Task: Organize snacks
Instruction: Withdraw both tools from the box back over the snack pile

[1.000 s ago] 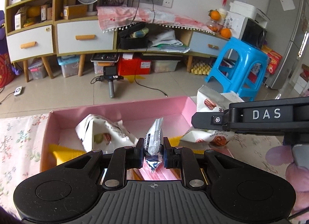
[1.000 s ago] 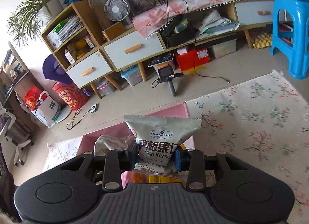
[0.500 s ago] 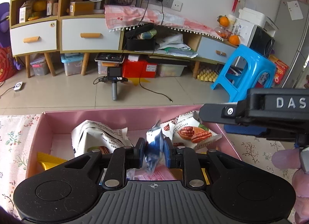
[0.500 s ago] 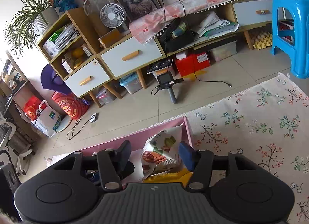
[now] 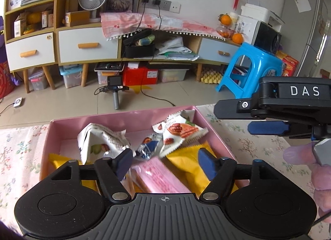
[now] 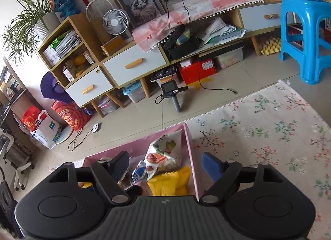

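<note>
A pink box [image 5: 124,117] on the floral cloth holds several snack packets: a white pecan bag [image 5: 180,131], a crumpled white bag [image 5: 99,138], a small blue-and-white packet [image 5: 150,147], a pink packet [image 5: 163,178] and yellow packets [image 5: 190,155]. My left gripper [image 5: 165,163] is open and empty just above the box's near side. My right gripper [image 6: 165,164] is open and empty above the box's right wall [image 6: 190,149]; it also shows in the left wrist view [image 5: 269,115] to the right of the box. The pecan bag [image 6: 161,153] lies under it.
The floral cloth [image 6: 269,128] spreads right of the box. Beyond the table's far edge are a tiled floor, a camera on a handle [image 5: 114,87], a blue stool [image 5: 250,70] and a low cabinet [image 5: 86,45].
Both grippers opened. The left let go of the small blue-and-white packet and the right let go of the pecan bag; both packets now lie in the pink box.
</note>
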A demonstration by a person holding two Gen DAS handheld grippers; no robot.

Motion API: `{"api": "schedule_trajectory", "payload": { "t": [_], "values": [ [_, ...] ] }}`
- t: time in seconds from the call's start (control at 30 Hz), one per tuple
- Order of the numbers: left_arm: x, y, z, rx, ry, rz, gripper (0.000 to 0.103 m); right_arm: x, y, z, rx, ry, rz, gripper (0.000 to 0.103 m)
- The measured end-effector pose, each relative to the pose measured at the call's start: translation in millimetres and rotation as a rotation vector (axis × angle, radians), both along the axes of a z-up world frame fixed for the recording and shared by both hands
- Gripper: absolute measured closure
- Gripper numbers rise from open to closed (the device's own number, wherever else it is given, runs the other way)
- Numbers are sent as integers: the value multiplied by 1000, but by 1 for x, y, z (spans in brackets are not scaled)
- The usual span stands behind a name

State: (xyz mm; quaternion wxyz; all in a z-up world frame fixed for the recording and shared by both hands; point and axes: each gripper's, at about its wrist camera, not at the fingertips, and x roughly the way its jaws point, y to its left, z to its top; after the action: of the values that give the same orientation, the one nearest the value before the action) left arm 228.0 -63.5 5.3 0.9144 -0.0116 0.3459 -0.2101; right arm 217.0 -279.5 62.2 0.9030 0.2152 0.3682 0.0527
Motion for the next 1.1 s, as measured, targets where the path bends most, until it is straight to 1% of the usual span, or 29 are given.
{"api": "schedule_trajectory", "payload": {
  "t": [0.13, 0.3, 0.47, 0.6, 0.8, 0.97, 1.1],
  "values": [
    [-18, 4, 8, 13, -1, 0, 21, -16, -1, 5, -30, 6, 2, 26],
    [-41, 12, 14, 30, 8, 4, 15, -35, -3, 7, -66, 12, 3, 22],
    [-63, 23, 15, 37, 27, 13, 13, -54, -2, 7, -90, 28, 5, 21],
    [-78, 32, 15, 40, 49, 17, 12, -72, 0, 3, -104, 38, 13, 17],
    [-101, 43, 11, 51, 71, 27, 11, -92, 3, 1, -131, 54, 27, 16],
    [-120, 53, 2, 48, 76, 35, 8, -109, 7, -2, -163, 38, 47, 14],
    [-135, 59, -7, 65, 80, 37, 8, -119, 6, -10, -182, 35, 72, 12]
  ]
}}
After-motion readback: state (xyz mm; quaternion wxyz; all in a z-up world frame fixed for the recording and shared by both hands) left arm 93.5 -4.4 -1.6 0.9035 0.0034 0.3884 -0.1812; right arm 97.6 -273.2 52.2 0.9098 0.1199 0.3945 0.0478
